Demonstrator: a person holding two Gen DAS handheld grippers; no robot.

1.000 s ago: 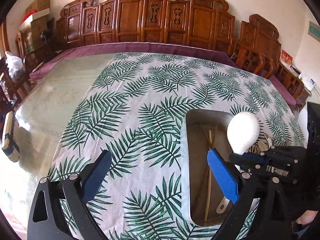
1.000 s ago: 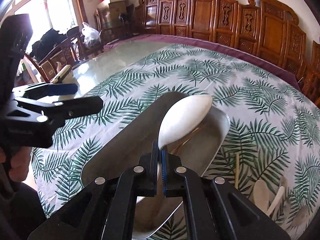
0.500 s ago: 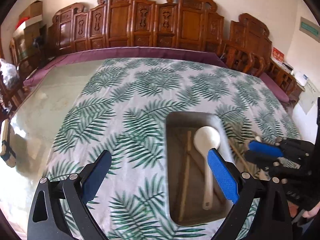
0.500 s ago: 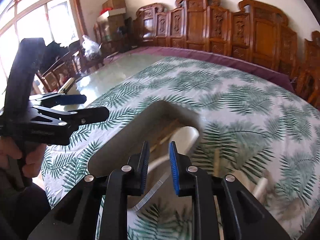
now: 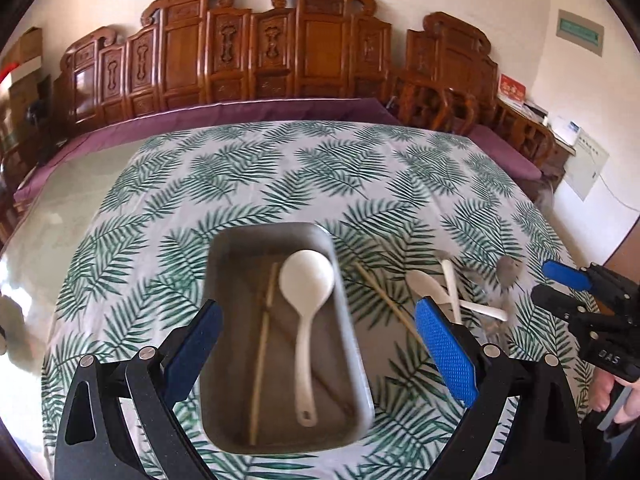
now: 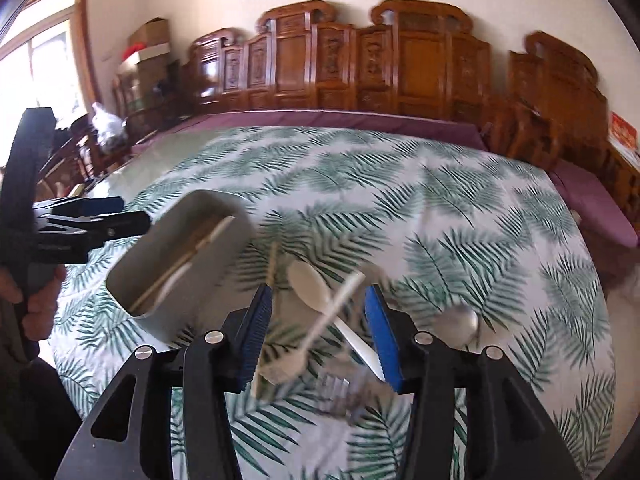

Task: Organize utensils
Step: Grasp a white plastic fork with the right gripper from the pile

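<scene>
Right gripper (image 6: 316, 332) jaws opening, empty, hovering over crossed white spoons (image 6: 320, 300) beside tray (image 6: 172, 240); left gripper (image 5: 320, 352) gaping, empty, above tray. Risk: pinching both spoons, dragging the fork.

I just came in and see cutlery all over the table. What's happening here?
A person is sorting utensils into a grey tray with a claw in each hand. A white ladle and chopsticks already lie in the tray. The right claw, its jaws opening and empty, hangs over the loose pile: two white spoons, a metal spoon and a fork. The left claw is open over the tray, holding nothing.
</scene>
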